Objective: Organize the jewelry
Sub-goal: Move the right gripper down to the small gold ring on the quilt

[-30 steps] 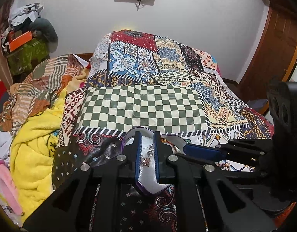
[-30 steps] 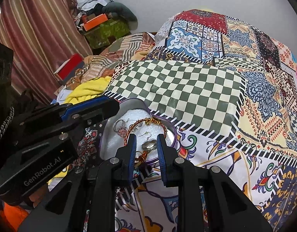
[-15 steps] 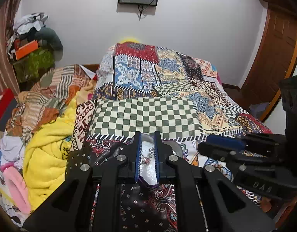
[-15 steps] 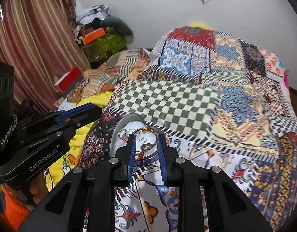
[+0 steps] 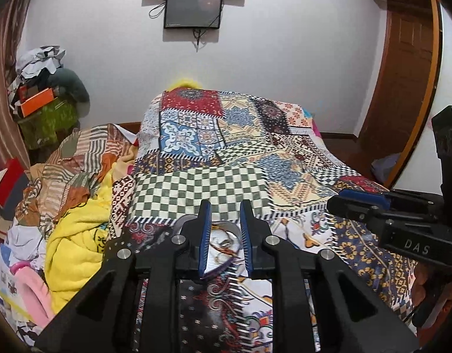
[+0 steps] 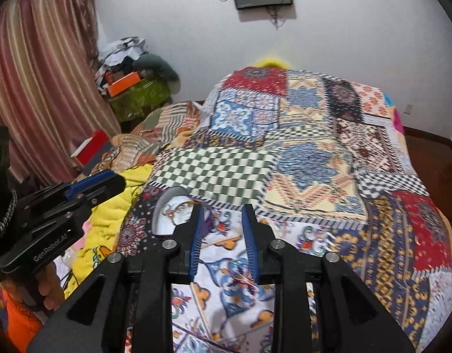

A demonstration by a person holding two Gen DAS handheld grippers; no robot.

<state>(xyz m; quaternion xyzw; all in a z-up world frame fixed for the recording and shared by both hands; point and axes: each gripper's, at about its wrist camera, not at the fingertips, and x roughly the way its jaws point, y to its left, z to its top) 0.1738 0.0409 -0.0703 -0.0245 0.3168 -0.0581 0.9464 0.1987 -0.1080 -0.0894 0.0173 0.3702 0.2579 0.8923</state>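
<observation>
Jewelry (image 5: 223, 242) lies in a tray (image 6: 164, 206) on the patchwork bedspread (image 5: 299, 176).
Left gripper (image 5: 225, 206) hangs above the tray, jaws spread and holding nothing; right gripper (image 6: 221, 210) is likewise spread, just right of the tray. A yellow blanket (image 5: 76, 235) lies left.

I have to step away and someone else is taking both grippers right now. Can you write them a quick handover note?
Left gripper: open, empty, raised above the tray.
Right gripper: open, empty, raised over the bedspread, to the right of the tray.
Tray: on the bed's near edge, beside the yellow blanket. Jewelry lies in it, including a beaded strand; single pieces are hard to tell apart.
Done: no jewelry lies loose on the bedspread.
Left: cannot tell whether the pieces in the tray need sorting; check closer before grasping.
</observation>
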